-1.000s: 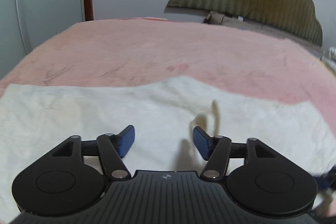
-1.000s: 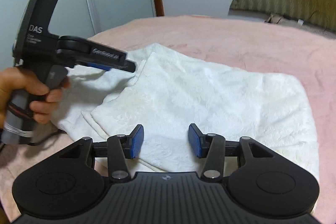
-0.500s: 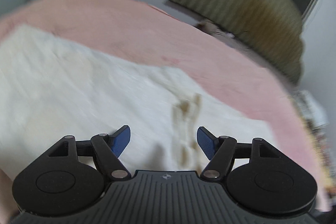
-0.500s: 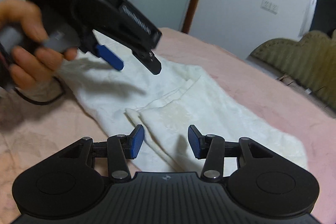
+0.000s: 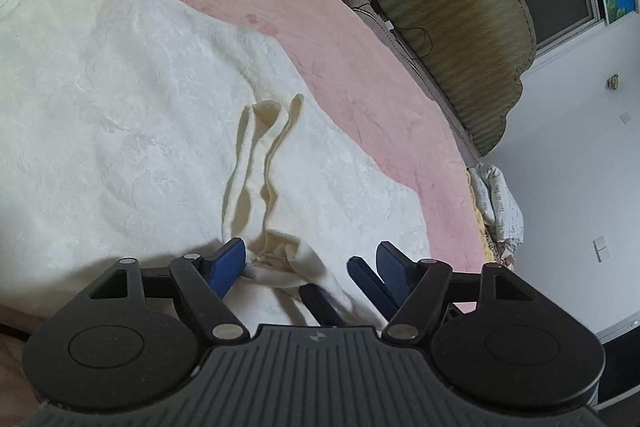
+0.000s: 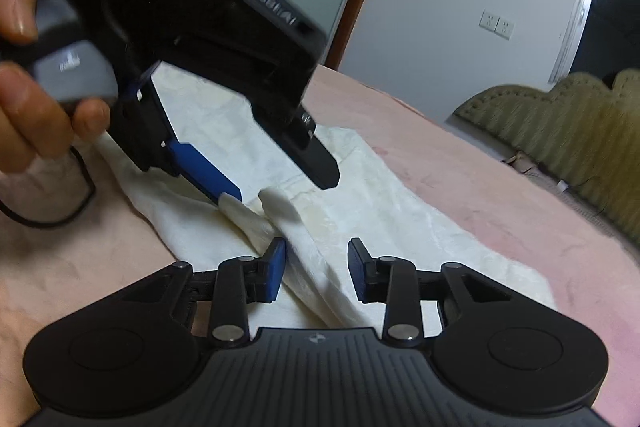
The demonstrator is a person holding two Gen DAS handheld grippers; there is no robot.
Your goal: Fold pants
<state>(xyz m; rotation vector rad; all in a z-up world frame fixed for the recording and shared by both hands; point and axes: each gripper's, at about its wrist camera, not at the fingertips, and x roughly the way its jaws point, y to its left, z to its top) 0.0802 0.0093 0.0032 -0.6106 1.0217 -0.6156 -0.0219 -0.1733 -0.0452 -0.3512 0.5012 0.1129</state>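
**Q:** so where's everything sitting right now?

**A:** Biggest first: a pink bed [image 5: 360,39] fills both my views, with an olive headboard [image 5: 452,15] at the far end. The pants [image 5: 120,99], cream-white, lie spread flat across the bed. A raised ridge of fabric, a bunched fold [image 5: 260,163], runs from the flat part toward me.

**Q:** and the cloth relative to your jaws?

**A:** The fold's near end sits right at my left gripper [image 5: 310,261], bunched against the left pad and reaching into the gap. In my right-wrist view, a pulled-up edge of the pants climbs into my right gripper [image 6: 316,269], lying along its left pad, with flat cloth under the rest of the gap.

**Q:** how open are they?

**A:** Left jaws are spread wide, not clamping anything; the cloth just touches the one pad. From the right camera you can see my left gripper [image 6: 280,183] tipped down over the pants, one blue pad touching the lifted fabric tip, with my hand [image 6: 36,95] on its handle. Right jaws have just been closing and are narrower now, fabric between them, but the right pad is clear of the cloth, so no pinch.
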